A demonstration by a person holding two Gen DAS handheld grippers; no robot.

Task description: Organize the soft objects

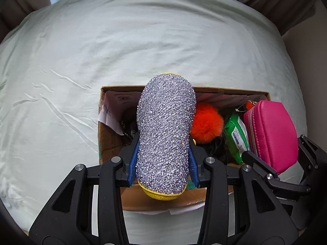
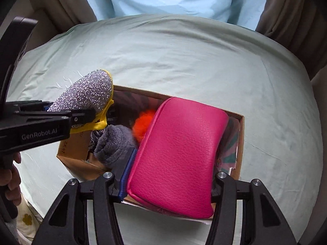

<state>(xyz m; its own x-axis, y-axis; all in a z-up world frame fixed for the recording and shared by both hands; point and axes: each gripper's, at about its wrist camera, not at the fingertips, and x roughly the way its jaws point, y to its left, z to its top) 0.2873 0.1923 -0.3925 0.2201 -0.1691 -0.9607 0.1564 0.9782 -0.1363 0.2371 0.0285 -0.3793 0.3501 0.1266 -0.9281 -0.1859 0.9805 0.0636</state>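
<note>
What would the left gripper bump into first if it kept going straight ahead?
Probably the far wall of the cardboard box; the silver scrubber clamped in the left gripper would touch first. Depth is unclear, so it might pass above it.

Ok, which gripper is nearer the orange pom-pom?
Left. The left gripper, holding the sponge, hangs just beside the pom-pom; the right gripper, gripping the pink pouch, is farther off.

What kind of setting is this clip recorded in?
Likely a bedroom: a cardboard box sits on a bed with a wrinkled pale green sheet, and brown curtains hang behind.
</note>
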